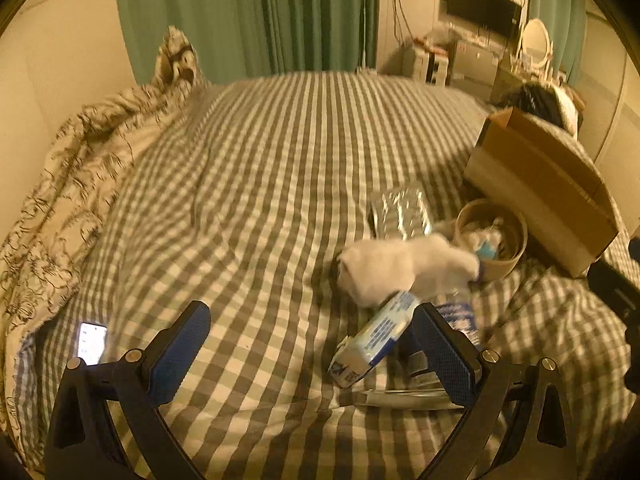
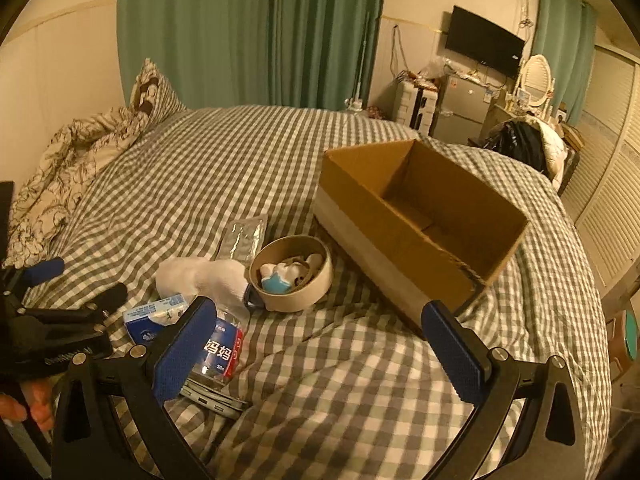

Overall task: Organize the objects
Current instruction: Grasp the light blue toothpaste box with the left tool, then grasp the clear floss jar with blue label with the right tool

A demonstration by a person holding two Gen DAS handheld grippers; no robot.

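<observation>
We hold both tools over a checked bedspread (image 2: 320, 380), and the clutter we mean to sort lies in one heap between them. Our left gripper (image 1: 312, 344) has its jaws spread wide and empty; the blue-and-white carton (image 1: 372, 336) lies just off its right finger, its long axis slanting from near-left to far-right, so a small shift to the right and a slight twist of the wrist would, we judge, bring the jaws across its narrow sides. Our right gripper (image 2: 320, 344) is likewise parted and holds nothing; the heap sits to its left and the open cardboard box (image 2: 416, 216) lies ahead and a little to the right, apparently empty, which we take for the destination. The left tool is the nearer to the carton, the right the nearer to the box. Beside the carton a clear bottle (image 2: 218, 354) lies on its side, its blue and red label bearing the characters 妈妈; the smaller print we cannot read, nor the carton's. A white sock (image 2: 200, 276) drapes toward a round paper tub (image 2: 292, 276), which holds a small blue-and-white toy (image 2: 276, 278); a silver foil pouch (image 2: 244, 238) lies just behind. A lit phone (image 1: 93, 342) rests well to the left.
</observation>
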